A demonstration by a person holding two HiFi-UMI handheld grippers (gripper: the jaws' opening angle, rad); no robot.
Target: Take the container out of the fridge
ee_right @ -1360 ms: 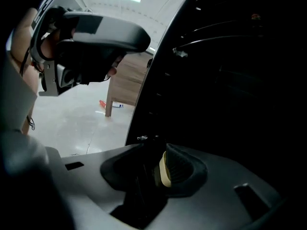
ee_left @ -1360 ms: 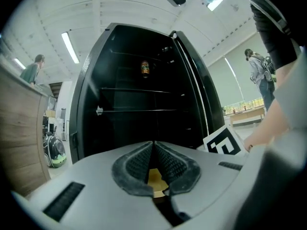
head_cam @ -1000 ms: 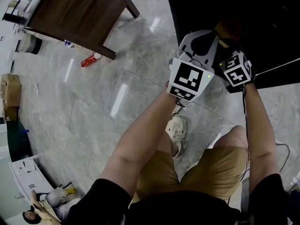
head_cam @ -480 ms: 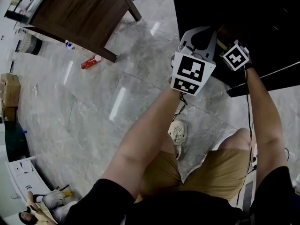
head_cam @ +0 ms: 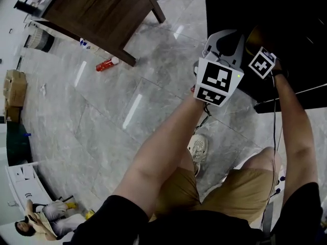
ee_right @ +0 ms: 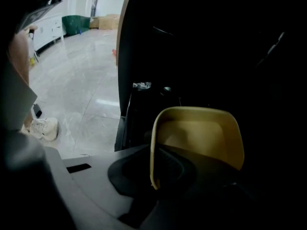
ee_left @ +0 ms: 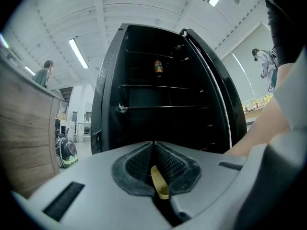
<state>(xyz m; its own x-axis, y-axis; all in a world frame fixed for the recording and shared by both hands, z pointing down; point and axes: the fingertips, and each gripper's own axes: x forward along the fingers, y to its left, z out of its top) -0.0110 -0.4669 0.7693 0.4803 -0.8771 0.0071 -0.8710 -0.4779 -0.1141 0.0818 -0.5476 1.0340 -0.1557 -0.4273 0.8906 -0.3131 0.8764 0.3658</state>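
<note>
- On the right gripper (ee_right: 154, 170), reaching into the open black fridge (ee_left: 111, 104): jaws just closing, now clenched on the left wall of a tan, rounded-square plastic container (ee_right: 201, 134), with the thin rim pinched between the dark pads.
- As for the container: inside the fridge's dark interior, open side turned toward the right gripper's camera, with the far wall and right wall free of the jaws.
- On the left gripper (ee_left: 154, 163), pointing level at the fridge: jaws pressed together, with a narrow yellowish strip (ee_left: 159, 185) caught in the seam; hard to tell what it is.
- In the head view: both grippers' black-and-white marker cubes close together at the fridge opening, the left one larger and nearer the camera, the right one further into the dark.
- Inside the fridge, in the left gripper view: door swung open at the right, several shelves, and a small dark can with an orange label (ee_left: 158, 67) alone on an upper shelf.
- On the grey marble floor (head_cam: 102, 116): a dark brown wooden table (head_cam: 97, 14), a red bottle (head_cam: 106, 64) lying near its leg, and the wearer's white shoe (head_cam: 198, 147) below the forearms.
- At the bottom left corner: a seated person (head_cam: 41, 221).
</note>
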